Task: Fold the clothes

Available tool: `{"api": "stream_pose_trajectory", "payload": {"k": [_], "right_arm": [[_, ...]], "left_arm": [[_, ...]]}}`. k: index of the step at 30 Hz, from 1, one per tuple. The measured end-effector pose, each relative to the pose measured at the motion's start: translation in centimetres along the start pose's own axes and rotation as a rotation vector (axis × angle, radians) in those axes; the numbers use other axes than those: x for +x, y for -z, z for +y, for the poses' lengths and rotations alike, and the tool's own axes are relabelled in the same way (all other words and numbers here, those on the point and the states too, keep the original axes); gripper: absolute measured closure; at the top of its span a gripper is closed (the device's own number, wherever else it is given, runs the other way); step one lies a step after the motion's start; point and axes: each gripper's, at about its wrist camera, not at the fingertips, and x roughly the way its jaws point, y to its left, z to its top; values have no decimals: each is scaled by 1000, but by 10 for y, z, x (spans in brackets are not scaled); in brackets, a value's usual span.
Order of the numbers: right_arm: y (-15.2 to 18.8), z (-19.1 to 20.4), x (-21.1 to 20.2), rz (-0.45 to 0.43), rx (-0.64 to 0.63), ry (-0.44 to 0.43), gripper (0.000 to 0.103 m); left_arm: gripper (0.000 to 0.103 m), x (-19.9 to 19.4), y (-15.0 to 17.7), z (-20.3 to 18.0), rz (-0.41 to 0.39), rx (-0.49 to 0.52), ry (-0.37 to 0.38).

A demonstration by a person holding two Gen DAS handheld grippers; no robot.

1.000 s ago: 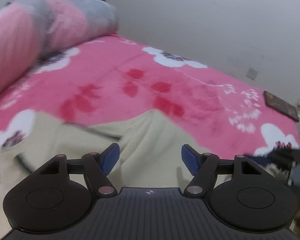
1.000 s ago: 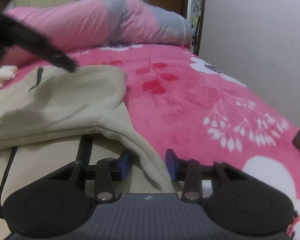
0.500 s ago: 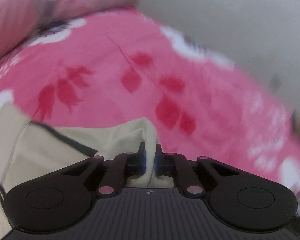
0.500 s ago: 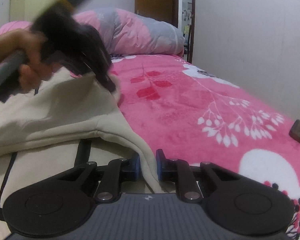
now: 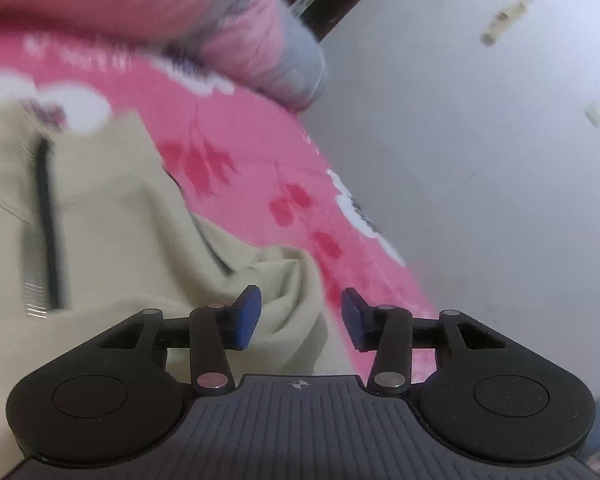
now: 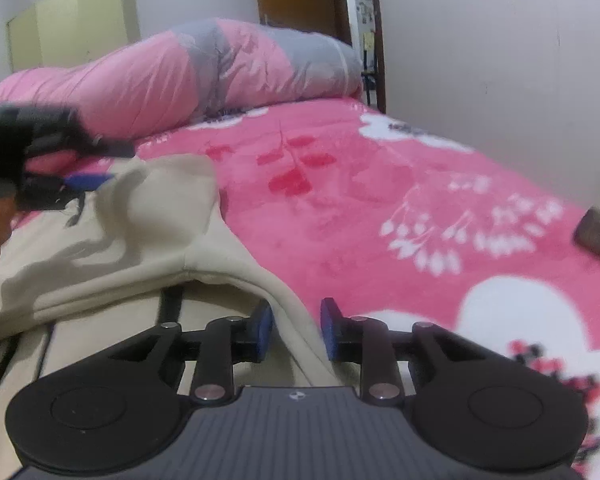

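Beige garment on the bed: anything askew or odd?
Nothing damaged. The beige garment lies rumpled on the pink blanket, its folded edge bunched between the open right gripper. A dark flat object sits at the bed's right edge; too blurred to identify.

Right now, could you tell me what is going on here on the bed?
A person is folding a beige garment on a pink floral blanket, with a handheld claw in each hand. The left claw is open over a bunched fold of the fabric, gripping nothing. The right claw stands partly open around the garment's edge, not clamping it. A pink and grey duvet lies rolled at the far end.
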Motion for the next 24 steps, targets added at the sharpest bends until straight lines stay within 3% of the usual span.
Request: {"api": "stream_pose_trajectory", "payload": {"k": [4,7,11,14,18,21,24], "right_arm": [[-44,8,-30,-60,-11,-54,73],[-91,35,-21,-74,-68,-144,59],[-149,81,47,21,-166,-243,56],[-182,104,120,169,-180,-219,56],[-197,142,169,274,-379,-212,59],[-189,174,174,324,-557,-261,70],[-164,198,187,396,-780,-209,72]], "left_arm": [[57,-15,19,8,-31,82,-54],[57,-25,32,13,-54,143,-94],[57,-32,43,20,-88,179,-105],[57,-32,42,30,-106,135,-58],[57,-34,41,40,-124,78,3],[57,-36,42,43,-133,59,28],[57,-36,42,41,-139,61,32]]}}
